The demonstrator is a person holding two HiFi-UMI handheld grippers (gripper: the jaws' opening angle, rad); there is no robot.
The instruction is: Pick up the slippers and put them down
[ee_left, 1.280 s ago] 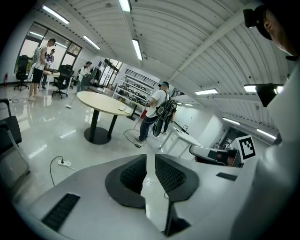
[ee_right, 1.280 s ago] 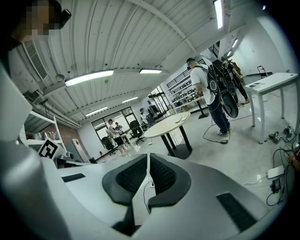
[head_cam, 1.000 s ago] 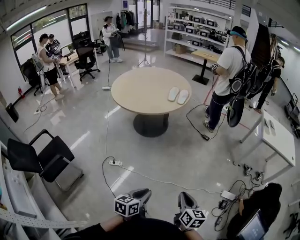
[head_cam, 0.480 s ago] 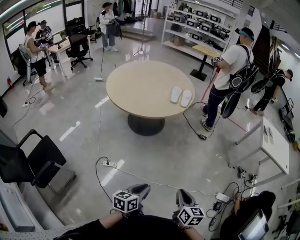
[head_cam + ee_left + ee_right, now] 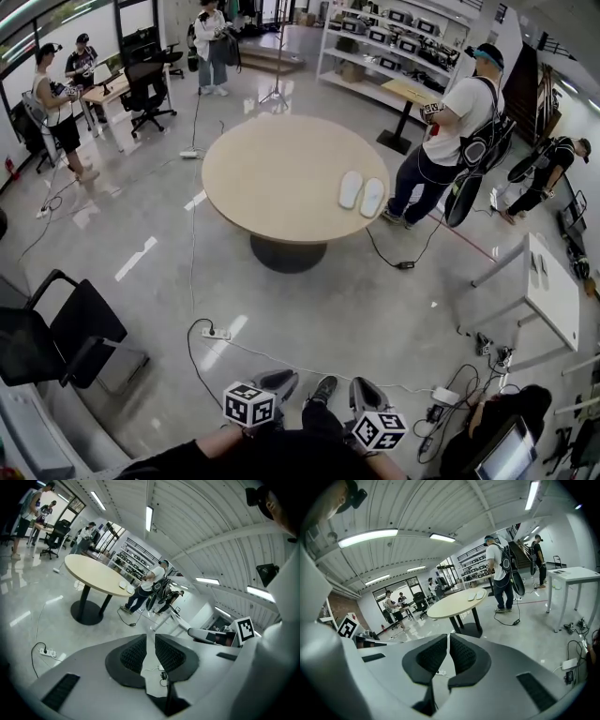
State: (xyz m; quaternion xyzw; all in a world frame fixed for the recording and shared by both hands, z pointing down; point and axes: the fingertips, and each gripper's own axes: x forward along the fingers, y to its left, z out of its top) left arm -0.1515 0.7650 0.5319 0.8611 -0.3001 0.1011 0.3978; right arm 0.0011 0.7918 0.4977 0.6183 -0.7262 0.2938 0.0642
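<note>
Two white slippers (image 5: 350, 189) (image 5: 372, 197) lie side by side near the right edge of the round beige table (image 5: 272, 178), far ahead of me. The left gripper view shows the slippers (image 5: 123, 585) small on the table (image 5: 91, 573); the right gripper view shows them (image 5: 476, 596) on the table (image 5: 454, 605) too. My left gripper (image 5: 278, 381) and right gripper (image 5: 364, 390) hang low at the bottom of the head view, well short of the table. The left gripper (image 5: 150, 637) has a narrow gap between its pads, with nothing in it. On the right gripper (image 5: 449, 637) the pads nearly touch, empty.
A person with a backpack (image 5: 448, 131) stands right beside the table near the slippers. A power strip (image 5: 214, 332) and cables lie on the floor between me and the table. A black chair (image 5: 56, 328) is at left, a white desk (image 5: 553, 281) at right, a crouching person (image 5: 511, 417) at bottom right.
The table and slippers have come closer and lower in the head view as I moved toward them. The backpack person shifted stance. Both grippers keep the same jaw gaps.
</note>
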